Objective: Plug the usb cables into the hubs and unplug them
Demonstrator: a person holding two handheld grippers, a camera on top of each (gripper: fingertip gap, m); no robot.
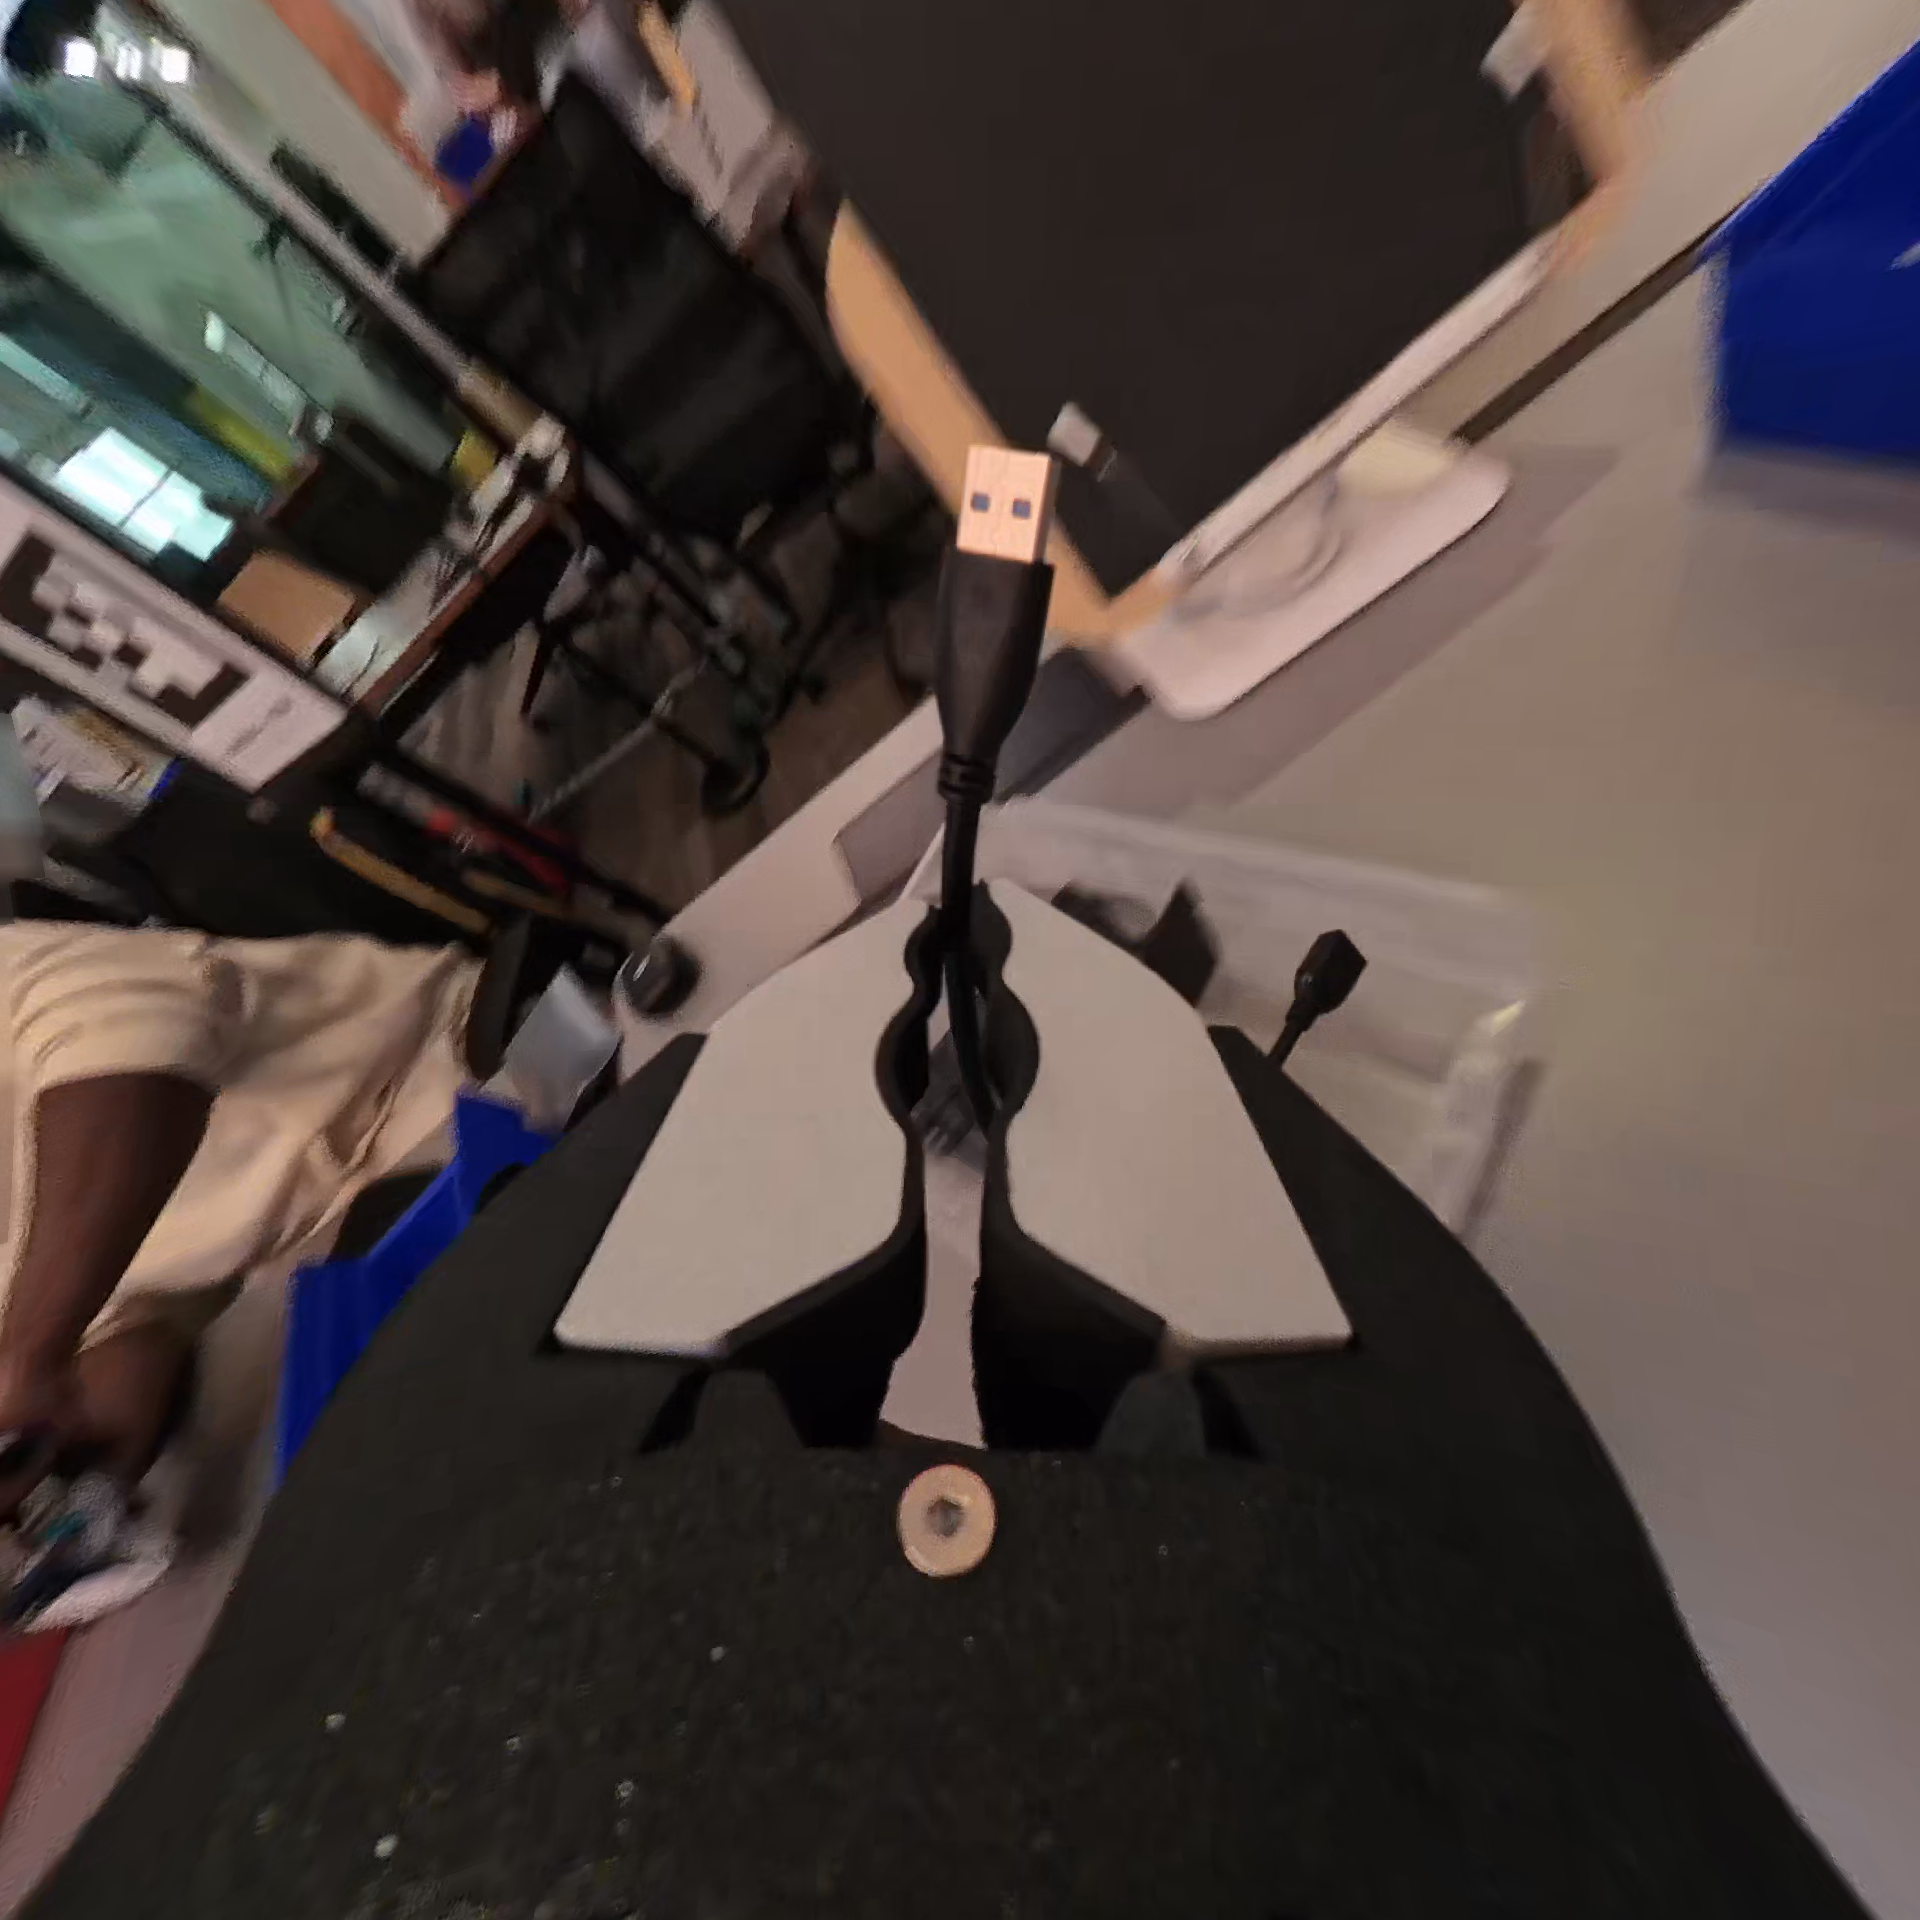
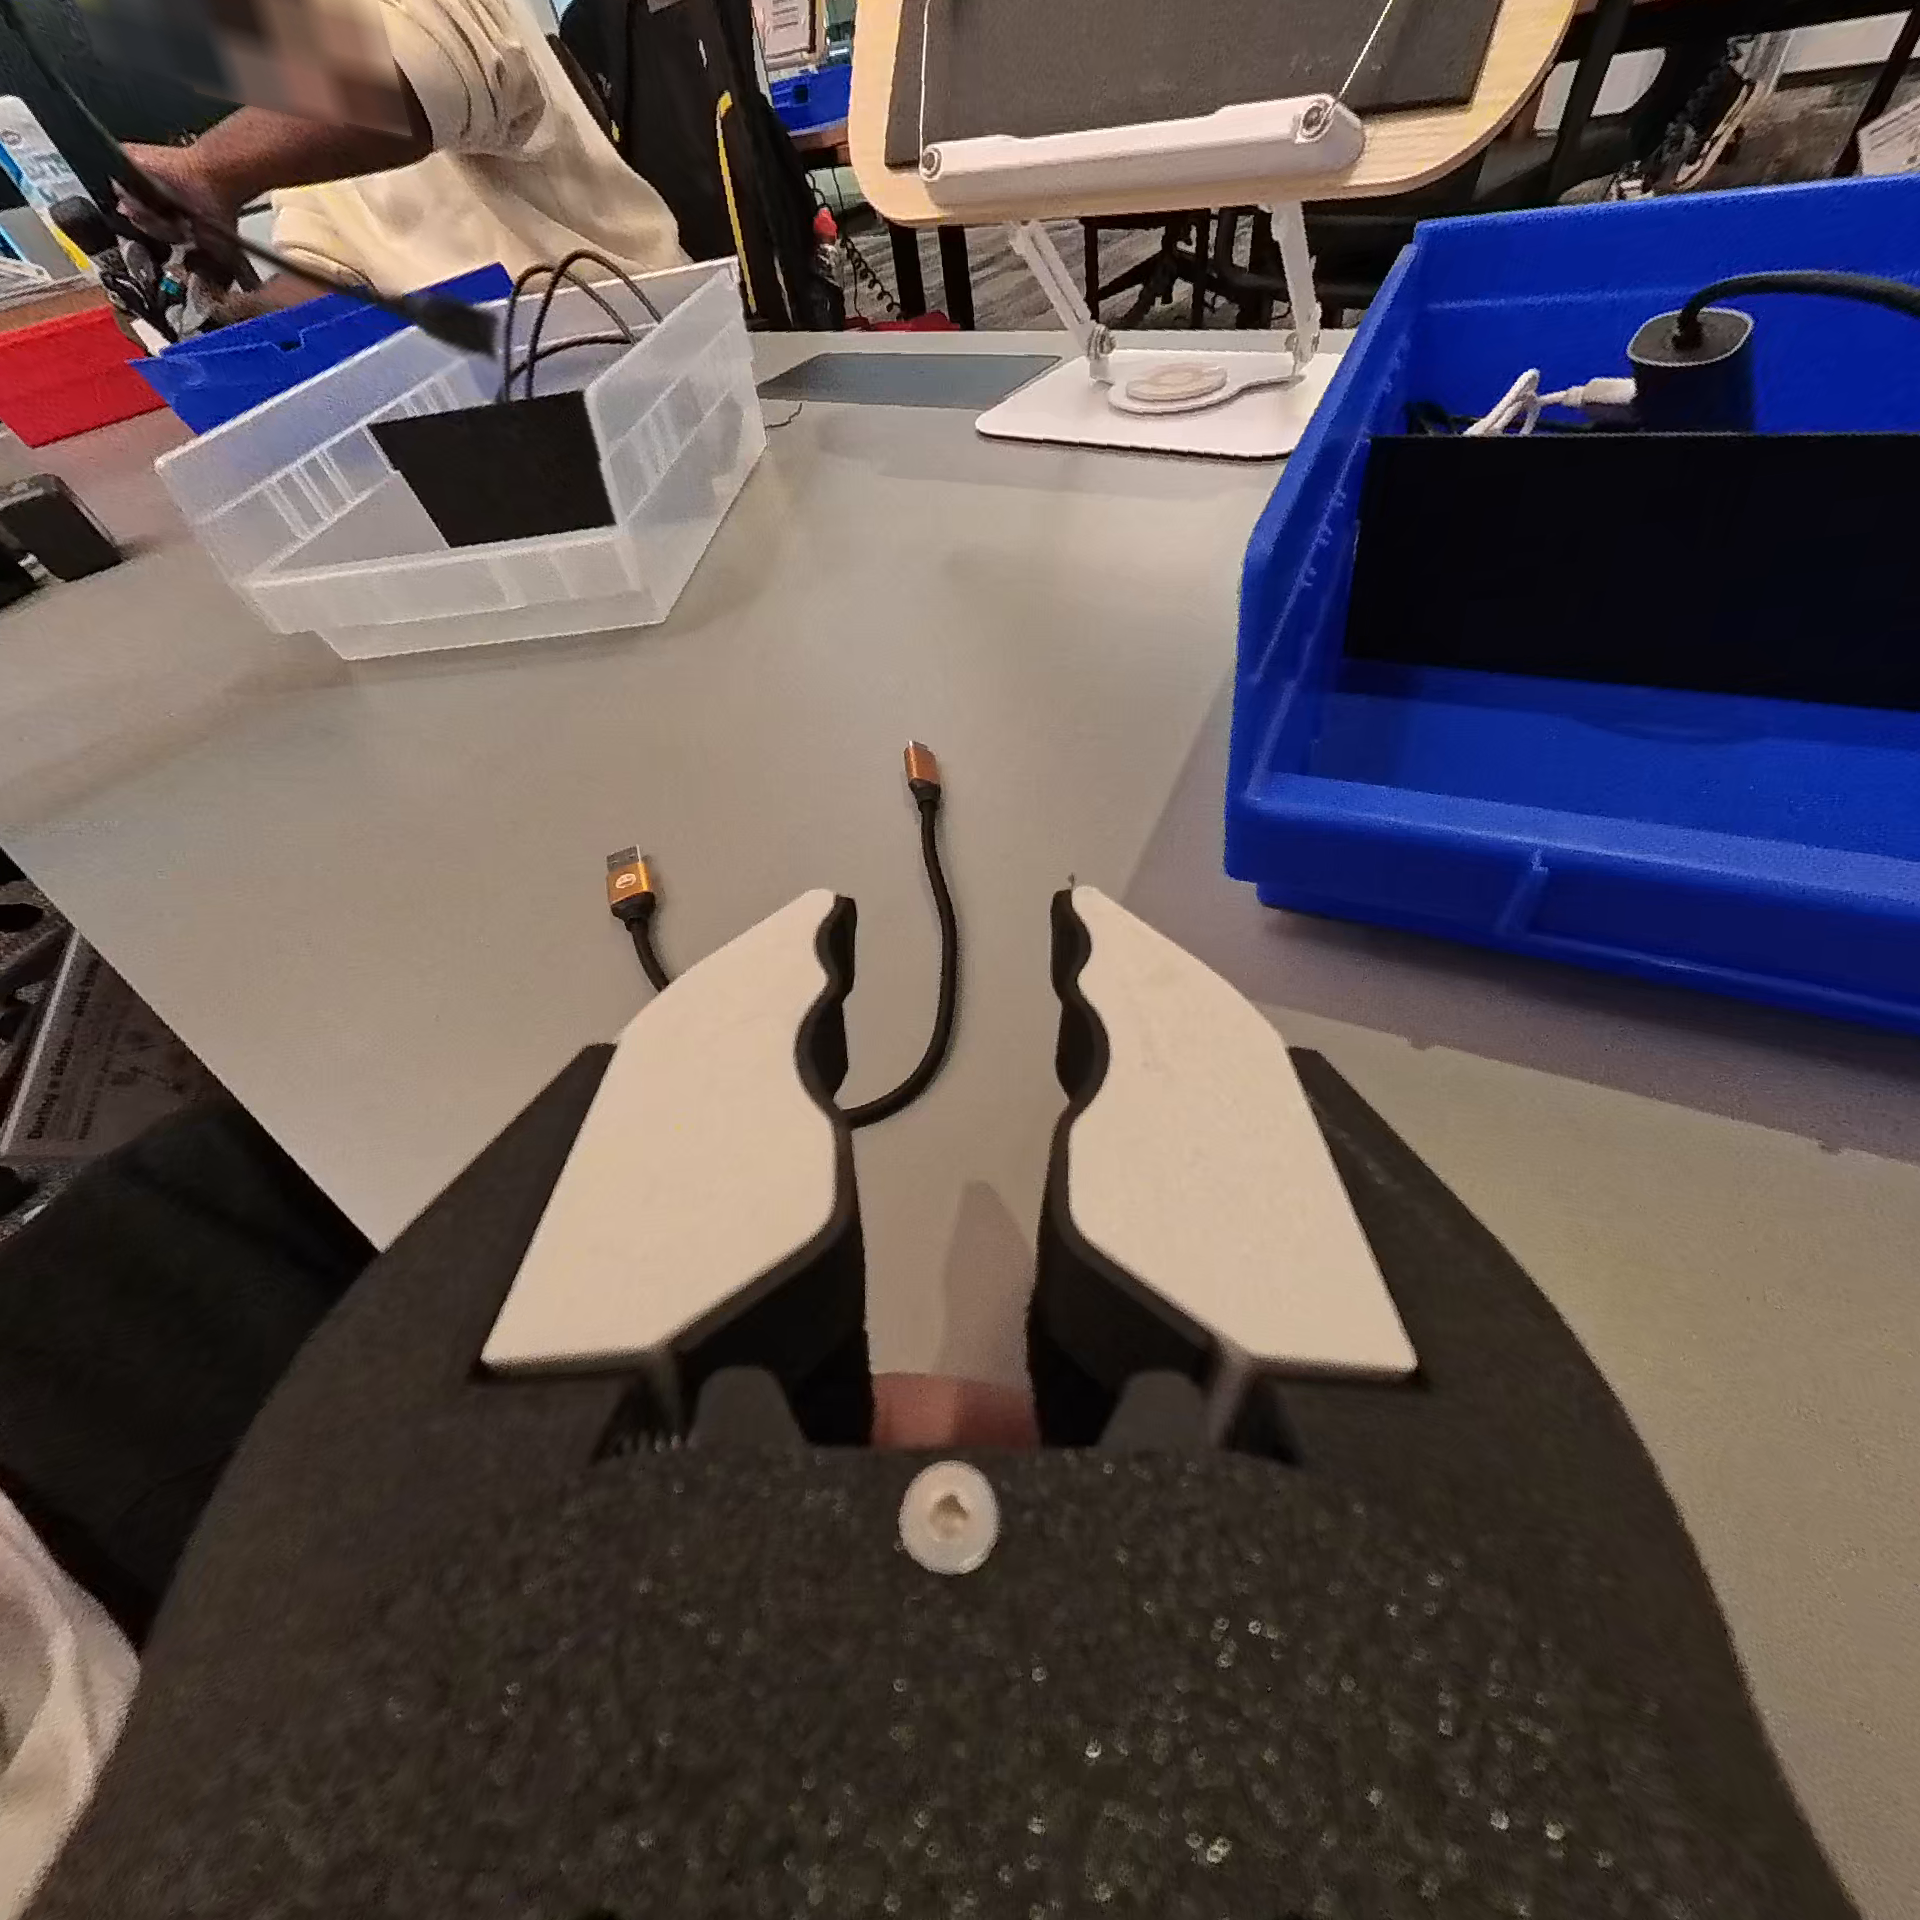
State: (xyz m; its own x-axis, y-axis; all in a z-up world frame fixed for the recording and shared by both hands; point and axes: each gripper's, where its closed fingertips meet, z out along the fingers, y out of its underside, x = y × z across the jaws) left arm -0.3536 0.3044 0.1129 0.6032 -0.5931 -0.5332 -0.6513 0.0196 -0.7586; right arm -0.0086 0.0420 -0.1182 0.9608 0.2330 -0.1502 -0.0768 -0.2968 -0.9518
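Black USB cable [image 1: 987, 665] held in the left gripper [image 1: 958, 920], whose fingers are closed on the cord; the metal plug with blue insert stands upright above the fingertips, pointing toward 12 o'clock in the left wrist view. A second black connector [image 1: 1325, 961] rises at about 2 o'clock from the fingertips, over the clear plastic bin [image 1: 1475, 1039]. Right gripper [image 2: 954, 904] with jaws spread apart and nothing between the pads, hovering above the grey table [image 2: 727, 675]. A short black braided cable [image 2: 935, 935] with orange-collared ends lies on the table, passing between the open fingers: one small plug at 12 o'clock just beyond the tips, the wider plug [image 2: 631, 883] at 10 o'clock beside the left finger. Clear bin [image 2: 468, 488] holding a black divider and looped cords, at 11 o'clock. Blue bin [image 2: 1558, 831] containing a dark cylindrical device [image 2: 1688, 369] with cables, at 2 o'clock. White tablet stand [image 2: 1153, 405] at 12 o'clock, far edge of table.
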